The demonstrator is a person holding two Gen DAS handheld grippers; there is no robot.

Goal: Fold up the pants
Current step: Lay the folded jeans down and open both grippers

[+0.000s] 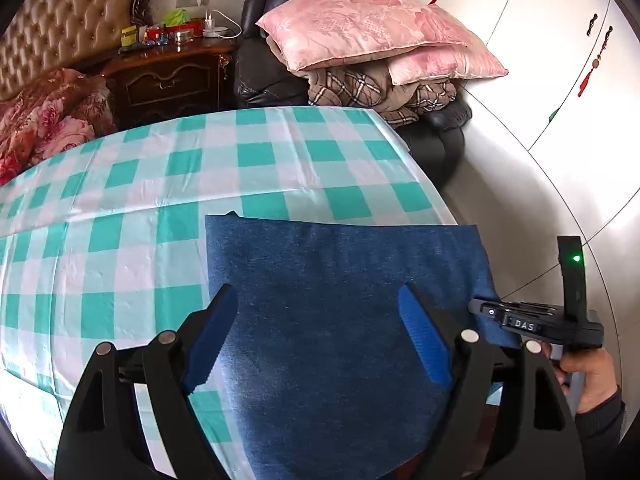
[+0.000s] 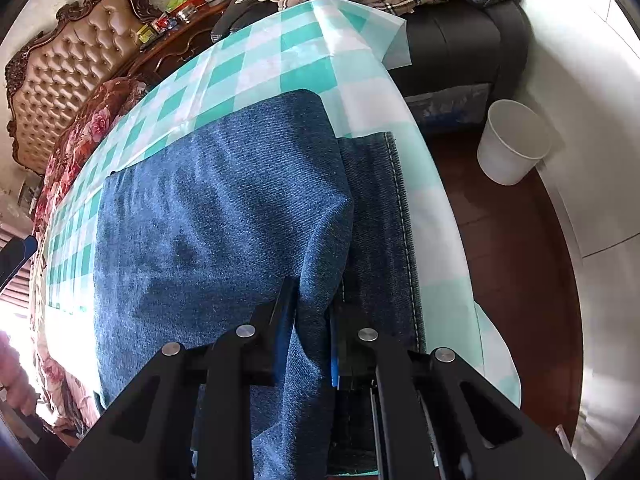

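Blue denim pants lie folded on a table with a teal-and-white checked cloth. My left gripper is open, its blue-padded fingers spread just above the pants. My right gripper is shut on a raised fold of the pants, with the cloth pinched between its jaws. A stitched seam edge lies flat to the right of that fold. The right gripper's body also shows at the right edge of the left wrist view, held by a hand.
A black sofa with pink pillows and a plaid blanket stands behind the table. A wooden nightstand and a bed are at the left. A white bin stands on the floor at the right.
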